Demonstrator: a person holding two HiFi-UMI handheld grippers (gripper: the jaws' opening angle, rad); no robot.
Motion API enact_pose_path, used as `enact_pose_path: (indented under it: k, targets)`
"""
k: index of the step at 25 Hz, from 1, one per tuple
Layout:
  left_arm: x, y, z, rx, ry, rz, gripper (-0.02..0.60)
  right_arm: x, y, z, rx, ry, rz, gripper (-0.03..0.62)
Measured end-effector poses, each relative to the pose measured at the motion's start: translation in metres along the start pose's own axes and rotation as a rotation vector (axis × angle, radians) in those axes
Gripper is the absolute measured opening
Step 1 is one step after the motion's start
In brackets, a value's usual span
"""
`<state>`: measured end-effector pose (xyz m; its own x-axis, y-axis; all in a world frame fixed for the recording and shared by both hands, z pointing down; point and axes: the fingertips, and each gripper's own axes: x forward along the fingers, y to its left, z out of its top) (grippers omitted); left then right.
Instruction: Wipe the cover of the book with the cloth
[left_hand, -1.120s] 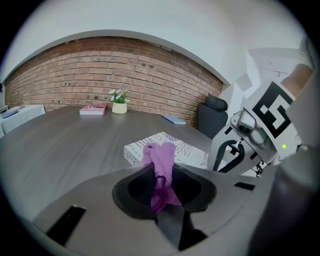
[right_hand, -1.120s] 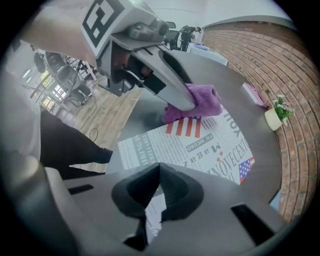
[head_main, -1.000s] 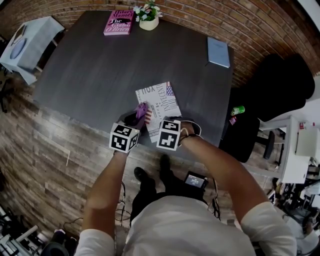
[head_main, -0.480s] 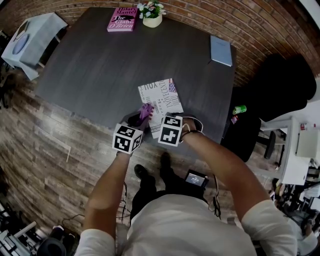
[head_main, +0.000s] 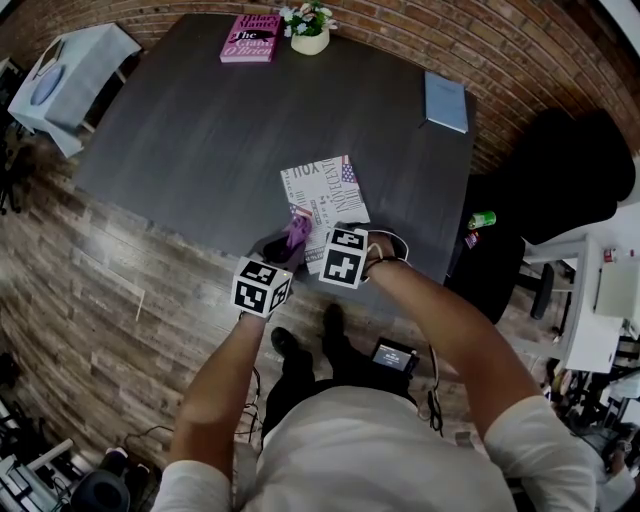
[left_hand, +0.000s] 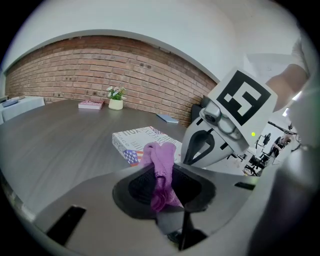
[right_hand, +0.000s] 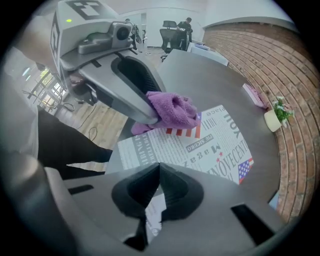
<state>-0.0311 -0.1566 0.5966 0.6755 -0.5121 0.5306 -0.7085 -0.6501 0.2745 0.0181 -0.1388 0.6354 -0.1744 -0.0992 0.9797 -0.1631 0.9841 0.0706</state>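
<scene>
A book (head_main: 325, 190) with a newspaper-print cover and a small flag lies flat near the front edge of the dark table (head_main: 200, 130). My left gripper (head_main: 285, 245) is shut on a purple cloth (head_main: 298, 230), which rests over the near-left part of the cover. In the left gripper view the cloth (left_hand: 161, 157) hangs bunched between the jaws of the left gripper (left_hand: 162, 175), with the book (left_hand: 132, 140) just beyond. My right gripper (right_hand: 159, 166) is shut and empty, low over the near end of the book (right_hand: 215, 145). The cloth (right_hand: 172, 110) lies ahead of it.
At the table's far edge lie a pink book (head_main: 250, 38) and a flower pot (head_main: 310, 30); a blue-grey book (head_main: 445, 100) sits at the far right. A black chair (head_main: 560, 170) and a green can (head_main: 480, 219) are to the right, and a small side table (head_main: 70, 75) to the left.
The left gripper has drawn the cloth along the left side of the cover towards its near end. The right gripper has stayed shut at the book's near end.
</scene>
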Motion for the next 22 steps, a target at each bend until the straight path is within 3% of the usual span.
enact_pose_path:
  k: [22]
  targets:
    - [-0.022,-0.041,-0.028,-0.054,-0.007,-0.099,0.092,0.0,0.001,-0.001,0.006,0.005,-0.019,0.013]
